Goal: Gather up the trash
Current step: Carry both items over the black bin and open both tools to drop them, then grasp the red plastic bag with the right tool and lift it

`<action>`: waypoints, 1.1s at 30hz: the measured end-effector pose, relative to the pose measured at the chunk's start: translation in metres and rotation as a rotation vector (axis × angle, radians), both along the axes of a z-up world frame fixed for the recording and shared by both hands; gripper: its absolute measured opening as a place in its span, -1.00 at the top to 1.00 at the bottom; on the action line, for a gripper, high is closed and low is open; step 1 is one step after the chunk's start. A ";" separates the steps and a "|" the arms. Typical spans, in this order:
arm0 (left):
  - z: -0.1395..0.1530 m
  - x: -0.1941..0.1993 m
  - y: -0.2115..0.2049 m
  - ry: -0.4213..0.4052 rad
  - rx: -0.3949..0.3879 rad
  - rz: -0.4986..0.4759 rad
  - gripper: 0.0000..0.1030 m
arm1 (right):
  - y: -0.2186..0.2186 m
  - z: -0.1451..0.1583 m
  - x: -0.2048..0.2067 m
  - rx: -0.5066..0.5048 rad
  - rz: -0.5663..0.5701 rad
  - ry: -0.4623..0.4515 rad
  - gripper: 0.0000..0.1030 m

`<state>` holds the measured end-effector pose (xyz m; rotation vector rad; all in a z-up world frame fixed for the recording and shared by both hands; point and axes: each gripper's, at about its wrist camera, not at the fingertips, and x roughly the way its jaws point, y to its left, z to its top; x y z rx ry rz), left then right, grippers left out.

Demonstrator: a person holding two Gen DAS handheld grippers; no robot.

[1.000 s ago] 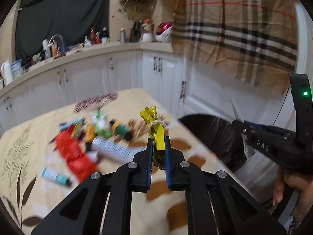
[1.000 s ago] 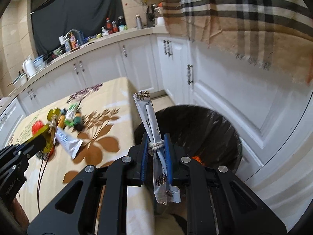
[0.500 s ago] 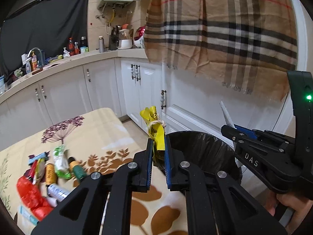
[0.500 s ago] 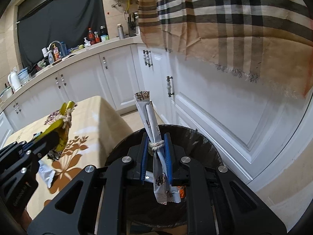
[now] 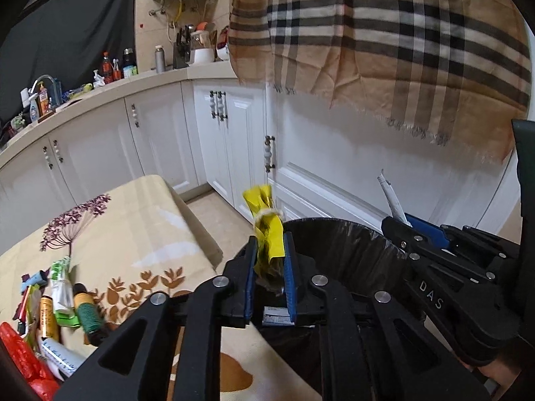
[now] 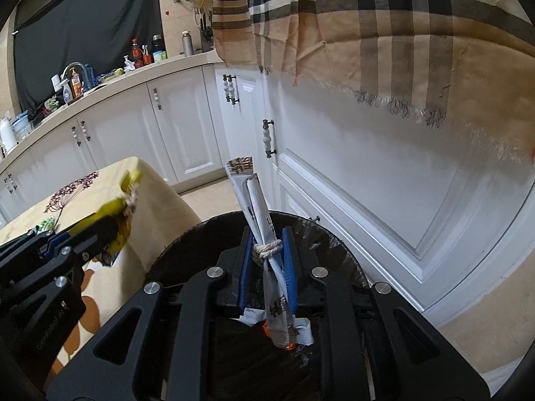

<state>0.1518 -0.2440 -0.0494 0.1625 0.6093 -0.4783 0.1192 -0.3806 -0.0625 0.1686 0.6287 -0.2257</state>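
My left gripper [image 5: 270, 250] is shut on a yellow wrapper [image 5: 265, 220] tied with string, held over the near rim of the black-lined trash bin [image 5: 347, 237]. My right gripper [image 6: 266, 250] is shut on a white wrapper bundle [image 6: 257, 207] tied with twine, held above the bin [image 6: 321, 234]. The right gripper also shows in the left wrist view [image 5: 401, 227], over the bin's right side. The left gripper with its yellow wrapper shows in the right wrist view [image 6: 110, 220], left of the bin.
A table with a beige flowered cloth [image 5: 140, 220] stands left of the bin, with several pieces of trash [image 5: 63, 297] on it. White cabinets [image 5: 234, 140] stand behind. A plaid cloth [image 5: 384, 40] hangs above. The counter [image 5: 100, 83] holds bottles.
Both grippers have swung right from over the table to over the bin, each still holding its wrapper. The trash pile on the table has slid to the far left of the left wrist view.
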 end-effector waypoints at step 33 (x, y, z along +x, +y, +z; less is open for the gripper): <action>0.021 -0.084 0.214 -0.029 -0.026 0.361 -0.27 | 0.146 0.042 -0.017 -0.179 0.171 -0.054 -0.84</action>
